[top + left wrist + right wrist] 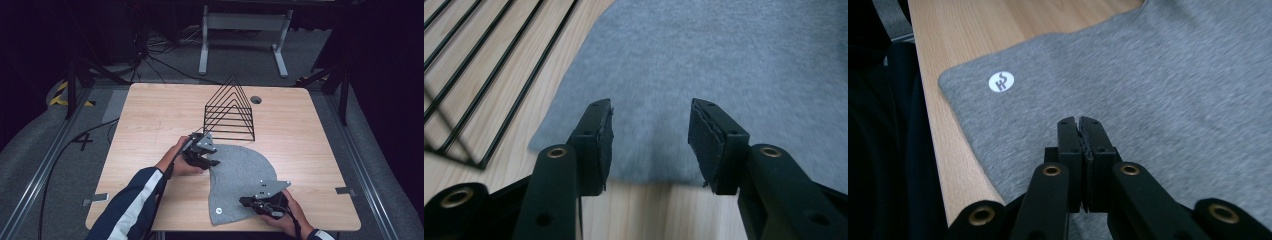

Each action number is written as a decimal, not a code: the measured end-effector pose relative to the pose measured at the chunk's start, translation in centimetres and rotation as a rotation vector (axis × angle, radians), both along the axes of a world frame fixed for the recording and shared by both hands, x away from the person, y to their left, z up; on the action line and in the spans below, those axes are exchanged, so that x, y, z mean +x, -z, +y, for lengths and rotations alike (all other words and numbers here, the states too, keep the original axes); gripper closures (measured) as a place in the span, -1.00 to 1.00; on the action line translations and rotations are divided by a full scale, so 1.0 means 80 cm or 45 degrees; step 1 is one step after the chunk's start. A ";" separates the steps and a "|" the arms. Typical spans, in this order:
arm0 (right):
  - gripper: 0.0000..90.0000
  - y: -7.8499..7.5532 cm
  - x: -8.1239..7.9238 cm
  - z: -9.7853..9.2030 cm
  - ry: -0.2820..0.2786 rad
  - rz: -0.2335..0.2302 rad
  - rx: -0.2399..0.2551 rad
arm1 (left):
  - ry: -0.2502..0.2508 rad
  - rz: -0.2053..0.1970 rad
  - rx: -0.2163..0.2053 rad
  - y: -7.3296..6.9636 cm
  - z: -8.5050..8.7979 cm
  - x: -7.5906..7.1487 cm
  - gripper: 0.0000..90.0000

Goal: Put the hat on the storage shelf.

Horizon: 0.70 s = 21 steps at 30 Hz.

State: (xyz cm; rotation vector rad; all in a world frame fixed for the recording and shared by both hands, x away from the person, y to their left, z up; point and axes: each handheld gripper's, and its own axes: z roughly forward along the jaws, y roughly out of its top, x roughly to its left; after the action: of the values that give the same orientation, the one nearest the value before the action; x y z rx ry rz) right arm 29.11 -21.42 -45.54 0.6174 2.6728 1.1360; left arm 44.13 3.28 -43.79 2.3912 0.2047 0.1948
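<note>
On the pale wooden table (150,115), near its front edge, we see a grey felt-like cloth (240,175), one side curved, with a small white round logo (1001,81). Behind it stands a black wire rack (230,112). Our left gripper (651,132) hovers spread over its edge; our right gripper (1080,131) has its jaws pressed together, empty, above the cloth.

A small white round logo (1001,81), unreadable, marks the grey cloth (1148,75).

A wooden table (150,115) bore a black wire rack (230,112) near its far middle, with a round hole (256,99) just right of the rack; beyond the table stood a white frame (245,35) amid floor cables (150,55)
</note>
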 end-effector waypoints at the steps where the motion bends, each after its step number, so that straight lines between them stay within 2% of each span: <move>1: 0.97 0.002 0.000 0.000 0.007 0.008 -0.008 | -0.004 0.004 0.002 0.004 -0.007 0.003 0.20; 3: 0.97 0.007 -0.001 -0.001 0.022 0.018 -0.026 | -0.002 0.017 0.009 0.011 -0.017 0.011 0.20; 5: 0.97 0.009 0.000 -0.006 0.037 0.034 -0.011 | -0.024 0.009 0.028 0.018 -0.023 0.016 0.22; 6: 0.97 0.009 0.000 -0.007 0.043 0.033 -0.011 | -0.031 0.034 0.030 0.022 -0.023 0.019 0.22; 7: 0.98 0.009 0.000 -0.008 0.047 0.037 -0.005 | -0.031 0.034 0.030 0.022 -0.023 0.019 0.23; 9: 0.98 0.009 0.001 -0.010 0.054 0.042 -0.007 | -0.041 0.079 -0.003 0.028 -0.022 0.026 0.23; 13: 0.98 0.008 0.001 -0.013 0.065 0.031 -0.024 | -0.042 0.093 -0.015 0.029 -0.018 0.025 0.27; 17: 0.98 0.007 0.004 -0.021 0.091 0.018 -0.041 | -0.031 0.084 0.031 0.026 -0.008 0.010 0.29; 21: 0.98 0.005 0.011 -0.038 0.157 0.022 -0.055 | -0.011 0.099 0.041 0.026 0.009 -0.014 0.27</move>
State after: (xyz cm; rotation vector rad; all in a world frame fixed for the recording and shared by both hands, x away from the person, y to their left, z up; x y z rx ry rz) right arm 29.95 -24.47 -45.90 0.7763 2.6249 1.0424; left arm 42.99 3.98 -45.89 2.4326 0.2499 0.1097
